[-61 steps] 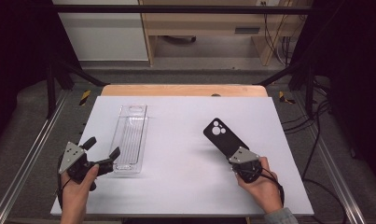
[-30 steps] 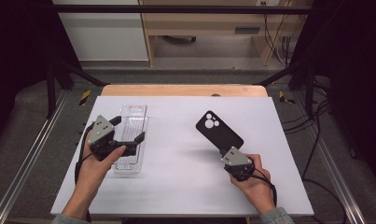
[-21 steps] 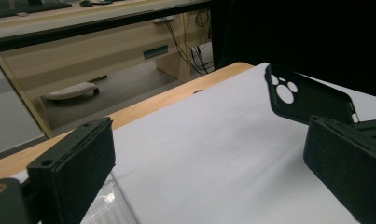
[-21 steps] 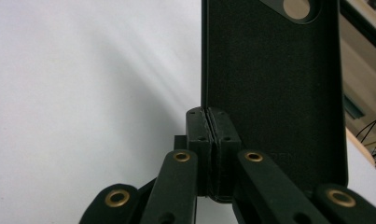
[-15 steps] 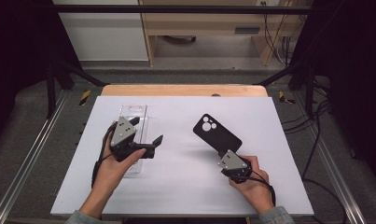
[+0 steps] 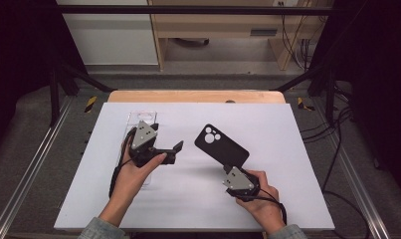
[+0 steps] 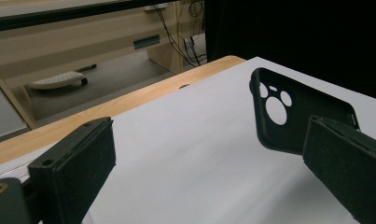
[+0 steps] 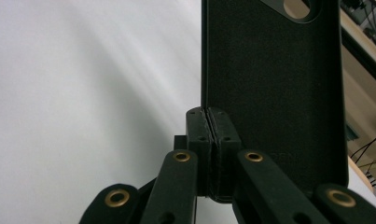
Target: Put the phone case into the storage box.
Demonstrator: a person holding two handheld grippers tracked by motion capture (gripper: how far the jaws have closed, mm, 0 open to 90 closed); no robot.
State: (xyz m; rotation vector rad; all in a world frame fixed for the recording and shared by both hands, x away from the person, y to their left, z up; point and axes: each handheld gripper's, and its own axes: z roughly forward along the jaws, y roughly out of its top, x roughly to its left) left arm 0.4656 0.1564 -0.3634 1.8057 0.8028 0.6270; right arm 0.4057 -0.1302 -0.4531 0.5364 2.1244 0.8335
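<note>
My right tool (image 6: 236, 175) is clamped on the black phone case (image 6: 221, 145), lifted over the desk (image 6: 287, 149). My left tool (image 6: 174, 150), jaws apart, approaches it; handover probably remains.

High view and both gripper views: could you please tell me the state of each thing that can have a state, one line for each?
black phone case: empty, lifted off the table at a tilt, gripped by its edge.
right gripper: shut on the black phone case's side wall.
left gripper: open, nothing between its jaws, pointing toward the case.
clear phone case: lying flat on the white table, partly under the left hand.
</note>
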